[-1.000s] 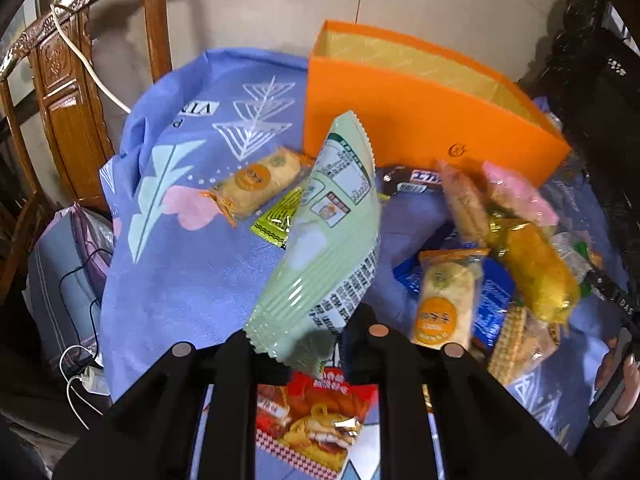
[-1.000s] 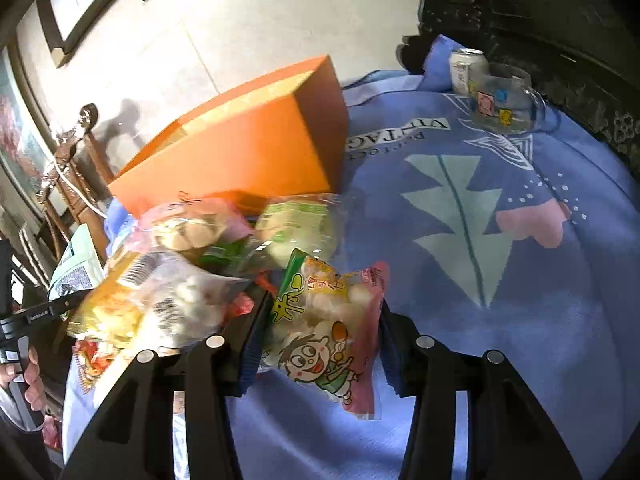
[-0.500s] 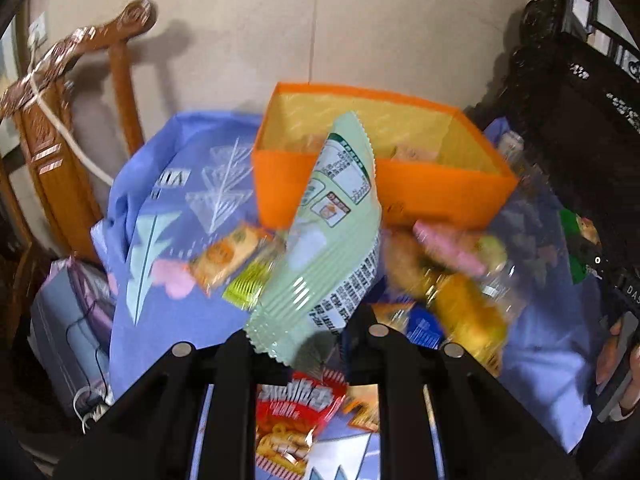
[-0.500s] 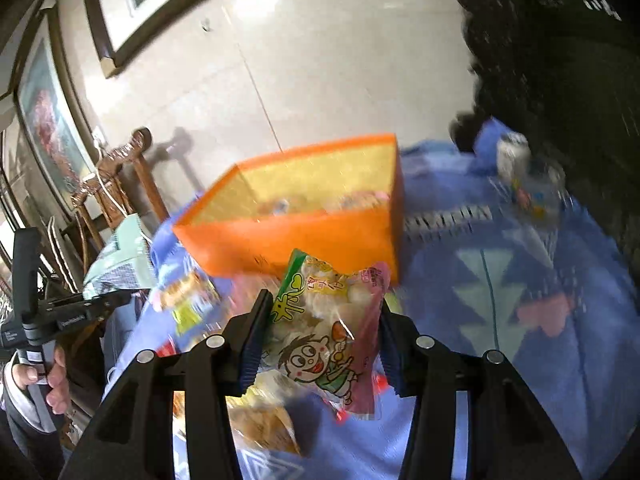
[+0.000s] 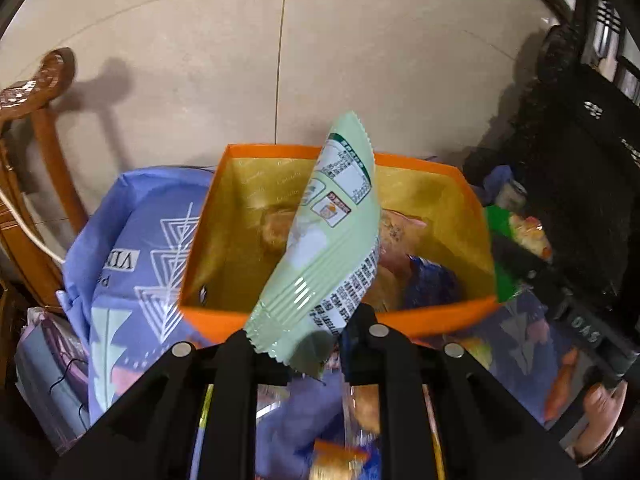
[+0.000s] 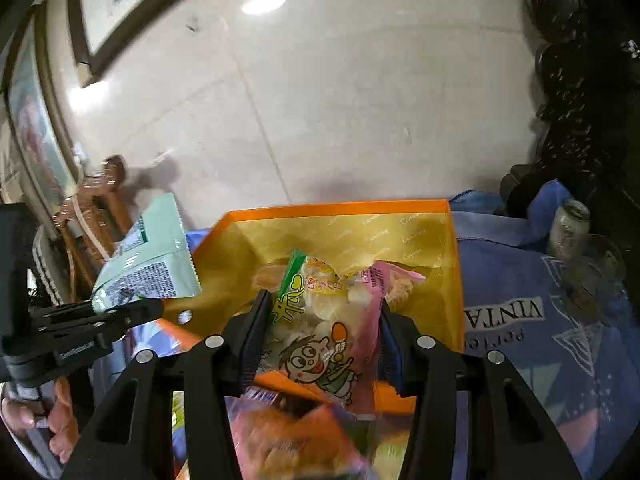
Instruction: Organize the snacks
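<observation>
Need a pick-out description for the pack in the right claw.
Find the orange box on the blue cloth. Over its near edge the right claw grips a pink pack. Its cartoon face and green corner distinguish it from the pale green pack at left.

Orange box point(image 5: 216, 322), perhaps gold-lined

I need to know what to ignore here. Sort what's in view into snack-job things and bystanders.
Job:
- green packet, in left gripper
- cartoon packet, in right gripper
- orange box, some snacks already inside
- loose snacks on the cloth

Bystanders:
- can
- chair
- picture frame
</observation>
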`<state>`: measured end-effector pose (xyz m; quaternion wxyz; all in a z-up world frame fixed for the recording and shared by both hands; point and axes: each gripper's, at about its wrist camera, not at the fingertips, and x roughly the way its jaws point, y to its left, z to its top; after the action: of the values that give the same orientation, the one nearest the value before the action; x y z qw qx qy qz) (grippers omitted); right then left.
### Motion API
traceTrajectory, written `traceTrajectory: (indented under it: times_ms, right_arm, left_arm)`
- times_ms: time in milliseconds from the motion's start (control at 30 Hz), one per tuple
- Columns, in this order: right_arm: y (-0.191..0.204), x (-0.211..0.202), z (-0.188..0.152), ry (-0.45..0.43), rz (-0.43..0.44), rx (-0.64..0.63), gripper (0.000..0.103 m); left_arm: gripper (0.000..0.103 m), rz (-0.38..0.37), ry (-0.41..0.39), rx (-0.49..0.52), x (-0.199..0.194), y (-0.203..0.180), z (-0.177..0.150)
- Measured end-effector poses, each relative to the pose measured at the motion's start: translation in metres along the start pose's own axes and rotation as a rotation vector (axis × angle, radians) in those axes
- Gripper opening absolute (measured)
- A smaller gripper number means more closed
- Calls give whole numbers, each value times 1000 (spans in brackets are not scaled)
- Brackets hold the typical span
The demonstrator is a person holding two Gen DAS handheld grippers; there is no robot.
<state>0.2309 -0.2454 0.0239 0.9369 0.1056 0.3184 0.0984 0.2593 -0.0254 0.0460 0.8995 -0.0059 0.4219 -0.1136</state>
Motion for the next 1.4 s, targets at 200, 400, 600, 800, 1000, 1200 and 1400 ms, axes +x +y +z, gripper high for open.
traceTrajectory:
  times_ms: [200, 400, 600, 800, 1000, 1200, 1400]
  right_arm:
    - [-15, 33, 0, 33, -15, 47, 77]
    - [-18, 9, -18, 7, 6, 61, 83]
    - [-15, -31, -39, -31, 3, 56, 96]
    - [-27, -63, -81, -29, 8, 122, 100]
    - [-41, -78, -129, 23, 1, 191, 100]
    - [-49, -82, -162, 76, -1, 209, 100]
    - [-56, -84, -183, 116, -18, 227, 100]
  left_arm:
    - [99, 88, -60, -56, 31, 3, 6]
    - [99, 74, -36, 19, 25, -9, -7]
    - [99, 87, -42, 51, -8, -8, -37]
    - [99, 112, -24, 53, -38, 7, -89]
    - [99, 142, 46, 54, -42, 26, -152]
    - [99, 173, 131, 21, -30, 51, -208]
    - [99, 167, 179, -12, -21, 61, -235]
